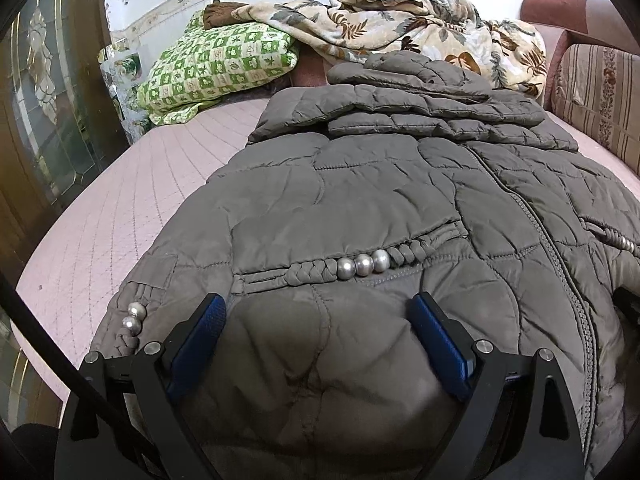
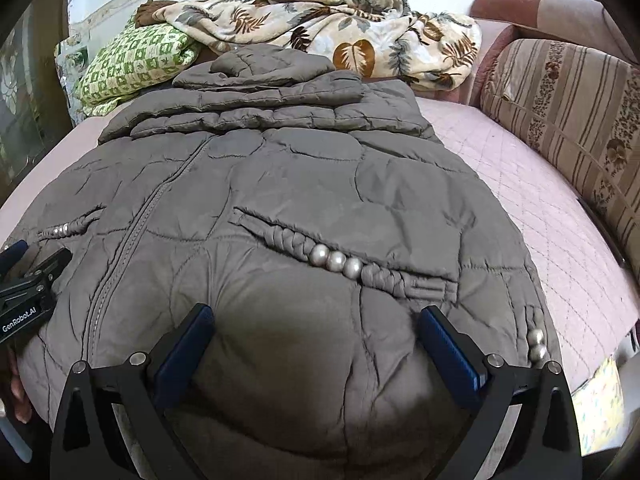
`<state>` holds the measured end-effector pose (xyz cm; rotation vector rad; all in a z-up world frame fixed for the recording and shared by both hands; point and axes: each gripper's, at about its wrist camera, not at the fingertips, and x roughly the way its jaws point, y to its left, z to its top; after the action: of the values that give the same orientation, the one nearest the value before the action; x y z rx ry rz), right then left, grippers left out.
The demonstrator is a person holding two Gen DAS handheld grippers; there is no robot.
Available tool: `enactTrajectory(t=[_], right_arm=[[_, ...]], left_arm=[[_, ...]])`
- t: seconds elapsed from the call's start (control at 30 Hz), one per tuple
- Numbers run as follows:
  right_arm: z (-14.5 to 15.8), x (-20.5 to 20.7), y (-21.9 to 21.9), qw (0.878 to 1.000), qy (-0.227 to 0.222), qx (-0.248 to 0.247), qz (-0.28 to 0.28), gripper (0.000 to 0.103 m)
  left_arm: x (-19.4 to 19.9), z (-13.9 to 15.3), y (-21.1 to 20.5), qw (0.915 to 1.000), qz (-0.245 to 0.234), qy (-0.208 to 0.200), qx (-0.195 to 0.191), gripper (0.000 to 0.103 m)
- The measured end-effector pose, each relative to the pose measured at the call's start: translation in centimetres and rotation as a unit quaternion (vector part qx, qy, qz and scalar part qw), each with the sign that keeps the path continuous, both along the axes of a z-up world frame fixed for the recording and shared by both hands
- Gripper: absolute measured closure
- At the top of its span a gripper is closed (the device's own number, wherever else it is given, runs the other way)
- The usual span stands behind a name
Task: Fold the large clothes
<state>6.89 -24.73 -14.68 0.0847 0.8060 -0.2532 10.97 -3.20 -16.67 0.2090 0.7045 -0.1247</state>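
Over on the far left there's a green-checked pillow point(image 1: 216, 64) at the head of the bed, sitting on the pink quilted cover point(image 1: 120, 208). Next to it is a crumpled leaf-print blanket point(image 1: 420, 28). The big grey puffer jacket point(image 1: 360, 200) lies flat, front up, zipped, filling most of the bed, hood end toward the blanket and hem toward the cameras. The left gripper point(image 1: 318, 330) is spread wide open right over the hem, blue pads either side of a puffy bit, just below the left pocket's pearl beads point(image 1: 363, 265). The right gripper point(image 2: 316, 340) is the same deal, wide open over the hem below the other pocket's pearls point(image 2: 336, 260). Can't tell if either one actually touches the fabric. A striped sofa cushion point(image 2: 568, 120) sits at the far right.
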Motion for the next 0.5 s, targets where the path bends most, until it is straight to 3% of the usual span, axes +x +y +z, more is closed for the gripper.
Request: enactTrajectory(t=[0.5], right_arm=[[-0.33,-0.21,0.13,1.0,-0.004,-0.009,0.003,0.0]], left_arm=[[-0.28,-0.26,-0.11,0.9999,-0.003,-0.017,0.001,0.009]])
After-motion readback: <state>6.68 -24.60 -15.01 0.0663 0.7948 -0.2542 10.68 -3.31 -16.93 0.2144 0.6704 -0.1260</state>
